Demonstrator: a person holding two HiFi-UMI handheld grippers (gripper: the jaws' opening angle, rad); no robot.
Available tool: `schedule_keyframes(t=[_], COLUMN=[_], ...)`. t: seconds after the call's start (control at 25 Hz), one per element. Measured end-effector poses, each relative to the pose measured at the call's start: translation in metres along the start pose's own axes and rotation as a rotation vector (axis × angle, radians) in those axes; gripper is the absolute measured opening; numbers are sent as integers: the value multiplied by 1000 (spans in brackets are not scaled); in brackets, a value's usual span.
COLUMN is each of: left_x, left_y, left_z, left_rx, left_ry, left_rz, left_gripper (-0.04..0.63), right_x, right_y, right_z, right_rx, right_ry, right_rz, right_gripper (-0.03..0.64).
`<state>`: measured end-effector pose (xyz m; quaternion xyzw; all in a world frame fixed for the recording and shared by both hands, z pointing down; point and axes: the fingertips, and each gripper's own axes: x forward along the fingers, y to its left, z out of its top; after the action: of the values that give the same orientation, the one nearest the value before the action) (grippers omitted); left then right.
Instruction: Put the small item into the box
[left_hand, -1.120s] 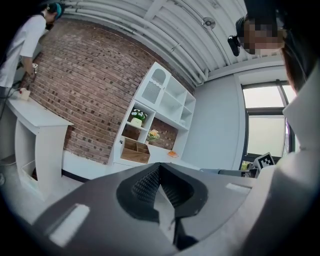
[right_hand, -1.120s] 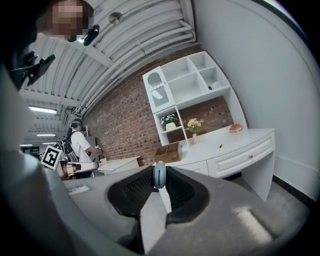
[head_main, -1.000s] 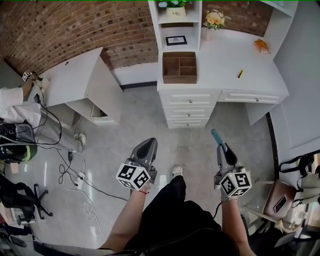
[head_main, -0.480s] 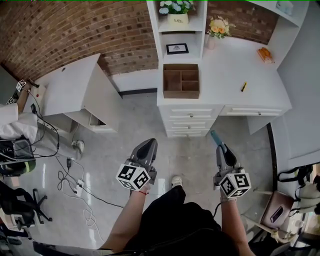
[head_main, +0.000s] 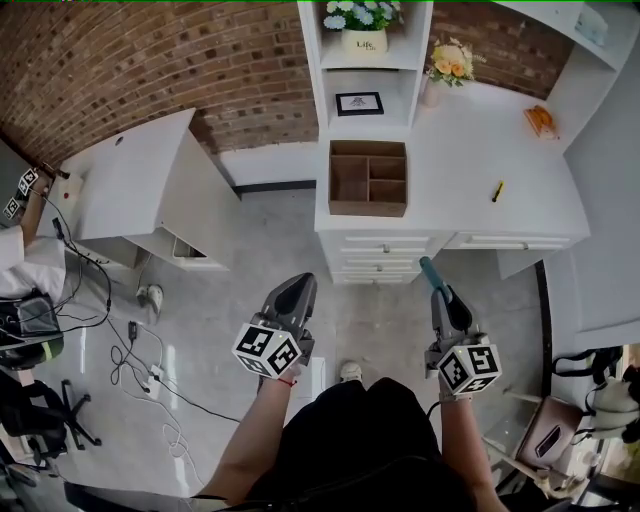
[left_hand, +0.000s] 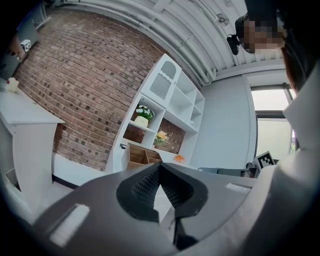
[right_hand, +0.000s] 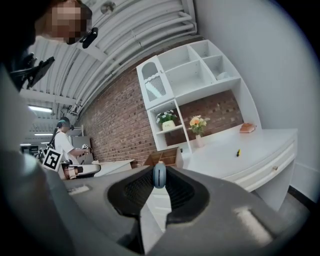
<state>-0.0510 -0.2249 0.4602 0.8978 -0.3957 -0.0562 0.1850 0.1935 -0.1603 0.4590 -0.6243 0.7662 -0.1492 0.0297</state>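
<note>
The brown wooden box (head_main: 367, 178) with several compartments stands on the white desk (head_main: 460, 160) near its left end; it also shows far off as the box (left_hand: 137, 156) and the box (right_hand: 162, 159). My right gripper (head_main: 432, 274) is shut on a small blue-grey item (head_main: 430, 269), which stands upright between the jaw tips as the item (right_hand: 159, 175). My left gripper (head_main: 298, 291) is shut with nothing in it, and in the left gripper view the left gripper (left_hand: 159, 169) has its pads meeting. Both are held over the floor, well short of the desk.
A yellow marker (head_main: 497, 190) and an orange object (head_main: 541, 120) lie on the desk, with a flower vase (head_main: 436, 90) at the back. A white shelf unit (head_main: 365, 50) rises behind the box. A second white desk (head_main: 130, 190) stands left; cables (head_main: 140, 350) trail on the floor.
The desk and box have slid lower and nearer in the head view, so I have come closer to them. Both grippers keep their pose and grip.
</note>
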Motion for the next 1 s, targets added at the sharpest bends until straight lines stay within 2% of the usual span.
schedule_keyframes(t=[0.44,0.72,1.0], left_x=[35,71,99], left_y=[12,32,53], left_z=[-12,5,13], left_rx=[-29,-9,-13], left_ry=[25,15,8], left_rz=[-10,1,32], left_gripper=[2,2,2], right_x=[34,83,128], right_y=[-17,-30,-35], right_z=[-3,14,15], right_rx=[-5,-12,-27], right_ry=[37,28,63], right_rz=[4,36,88], right_gripper=[69,69,69])
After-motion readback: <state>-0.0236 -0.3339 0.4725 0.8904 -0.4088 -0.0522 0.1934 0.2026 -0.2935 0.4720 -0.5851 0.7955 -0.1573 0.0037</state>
